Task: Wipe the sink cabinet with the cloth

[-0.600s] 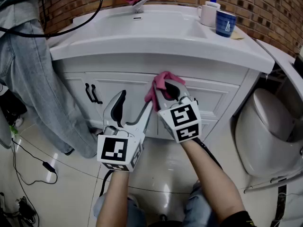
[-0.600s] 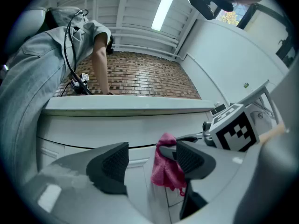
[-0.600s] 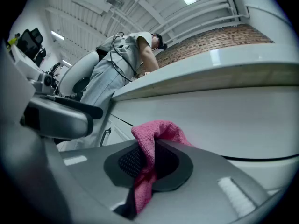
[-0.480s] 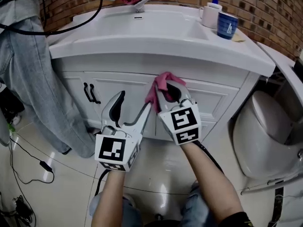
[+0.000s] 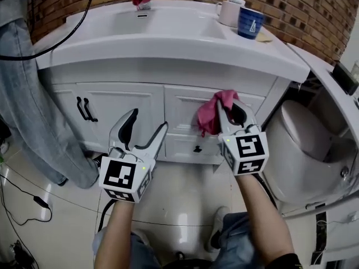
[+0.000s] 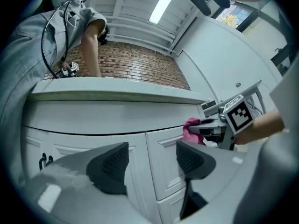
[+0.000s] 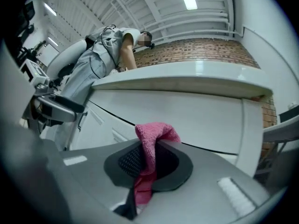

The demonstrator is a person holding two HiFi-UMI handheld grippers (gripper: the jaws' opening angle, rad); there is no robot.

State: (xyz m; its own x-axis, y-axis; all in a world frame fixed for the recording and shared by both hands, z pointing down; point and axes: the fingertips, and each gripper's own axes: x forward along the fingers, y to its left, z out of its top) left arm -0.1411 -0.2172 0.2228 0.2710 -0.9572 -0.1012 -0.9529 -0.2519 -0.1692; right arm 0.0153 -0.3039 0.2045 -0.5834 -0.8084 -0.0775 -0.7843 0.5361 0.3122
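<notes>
The cloth (image 5: 211, 114) is pink and nubbly, bunched into a crumpled wad, and it's pinched tight between the jaws of the right gripper (image 5: 229, 110), a strip of it trailing back between the pads. It sits up against the upper right drawer front of the white sink cabinet (image 5: 126, 102), just below the countertop lip. The left gripper (image 5: 147, 122) hangs with jaws wide apart, empty, facing the cabinet front alongside.
</notes>
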